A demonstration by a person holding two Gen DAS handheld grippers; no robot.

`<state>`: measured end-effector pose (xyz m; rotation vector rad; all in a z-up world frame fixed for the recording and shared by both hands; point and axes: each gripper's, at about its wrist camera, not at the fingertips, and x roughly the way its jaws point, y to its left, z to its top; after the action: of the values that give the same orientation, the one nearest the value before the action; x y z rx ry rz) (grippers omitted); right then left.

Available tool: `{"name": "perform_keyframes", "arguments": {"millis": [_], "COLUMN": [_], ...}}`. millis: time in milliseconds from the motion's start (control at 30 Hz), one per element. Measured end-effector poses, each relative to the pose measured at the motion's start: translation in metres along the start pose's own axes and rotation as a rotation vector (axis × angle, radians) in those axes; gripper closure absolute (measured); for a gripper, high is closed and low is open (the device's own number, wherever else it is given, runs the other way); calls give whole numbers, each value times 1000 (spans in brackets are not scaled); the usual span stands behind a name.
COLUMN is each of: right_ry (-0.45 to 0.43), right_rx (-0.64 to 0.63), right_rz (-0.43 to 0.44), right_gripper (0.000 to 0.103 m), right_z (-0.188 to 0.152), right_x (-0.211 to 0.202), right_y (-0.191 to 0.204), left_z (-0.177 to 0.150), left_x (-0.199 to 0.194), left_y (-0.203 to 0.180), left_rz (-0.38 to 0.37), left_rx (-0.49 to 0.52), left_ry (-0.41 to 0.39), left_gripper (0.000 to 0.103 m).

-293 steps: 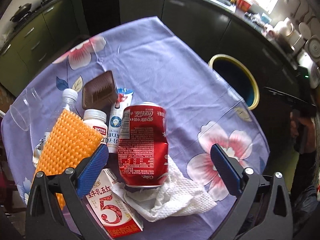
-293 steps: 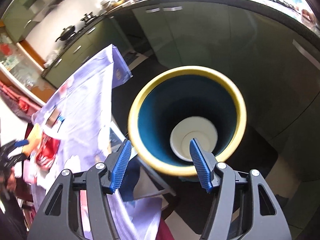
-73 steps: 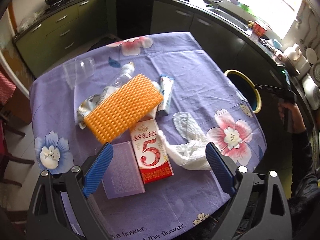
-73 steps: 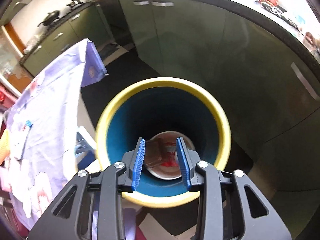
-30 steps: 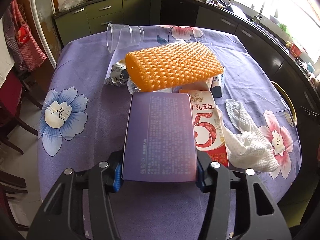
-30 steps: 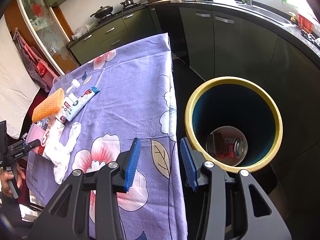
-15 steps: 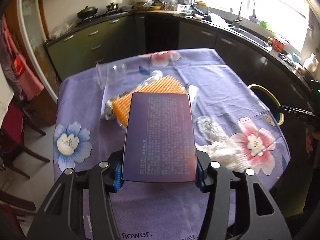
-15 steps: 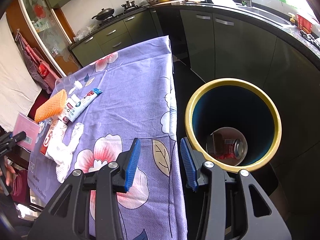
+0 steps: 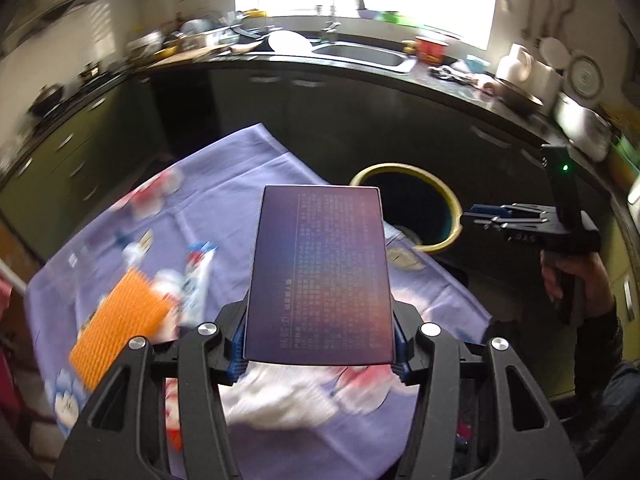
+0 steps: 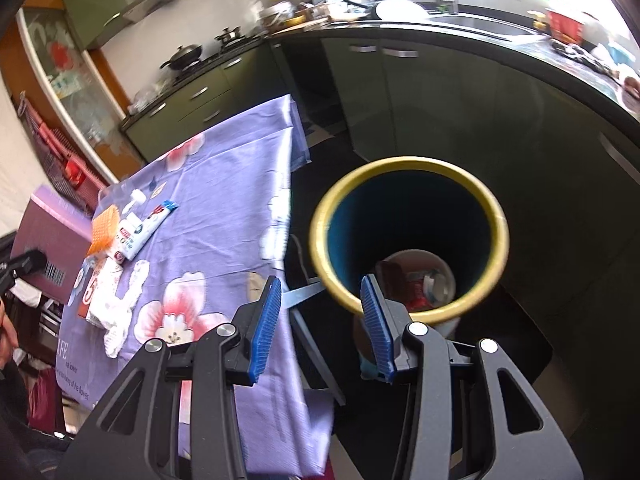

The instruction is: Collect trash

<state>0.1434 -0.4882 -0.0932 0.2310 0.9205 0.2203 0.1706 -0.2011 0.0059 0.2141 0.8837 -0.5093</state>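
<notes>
My left gripper (image 9: 319,350) is shut on a flat purple box (image 9: 320,272), held up above the purple flowered tablecloth (image 9: 240,184). Past the box's far right corner stands the yellow-rimmed blue bin (image 9: 450,232). My right gripper (image 10: 322,312) is open with nothing between its fingers, at the table's edge beside the bin (image 10: 404,164). A red can (image 10: 416,298) and a brown piece lie in the bin's bottom. The same box (image 10: 52,240) shows at the far left of the right wrist view. The right gripper (image 9: 500,216) also shows in the left wrist view, in a hand.
On the cloth lie an orange scrubber (image 10: 105,228), a white tube (image 10: 154,220), a red-and-white carton (image 10: 90,288) and a crumpled paper towel (image 10: 124,300). Dark cabinets and a crowded counter (image 9: 440,80) curve behind the bin. A person's sleeve (image 9: 600,344) is at right.
My left gripper rose and swung with the purple box away from the pile, so it now faces the bin. The right gripper shifted a little; its jaws kept the same gap.
</notes>
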Motion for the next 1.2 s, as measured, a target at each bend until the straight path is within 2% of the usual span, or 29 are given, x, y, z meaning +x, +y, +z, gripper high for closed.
{"name": "perform_keyframes", "arguments": {"millis": [133, 333, 533, 700, 900, 1200], "right_ry": [-20, -38, -27, -24, -23, -15], "right_rx": [45, 112, 141, 163, 165, 149], "right_rz": [-33, -58, -71, -81, -81, -63], "right_gripper": [61, 61, 61, 59, 58, 58], "right_z": [-7, -17, -24, -26, -26, -27], "right_x": [-15, -29, -32, -35, -35, -30], "right_y": [-23, -54, -71, -80, -81, -72], "left_z": [40, 91, 115, 117, 114, 92], "left_x": [34, 117, 207, 251, 243, 163], "left_y": [-35, -87, -124, -140, -144, -116], "left_rz": [-60, -184, -189, -184, -193, -213], "left_rx": [83, 140, 169, 193, 205, 171], "left_ry": [3, 95, 182, 247, 234, 138], "left_gripper": [51, 51, 51, 50, 47, 47]}}
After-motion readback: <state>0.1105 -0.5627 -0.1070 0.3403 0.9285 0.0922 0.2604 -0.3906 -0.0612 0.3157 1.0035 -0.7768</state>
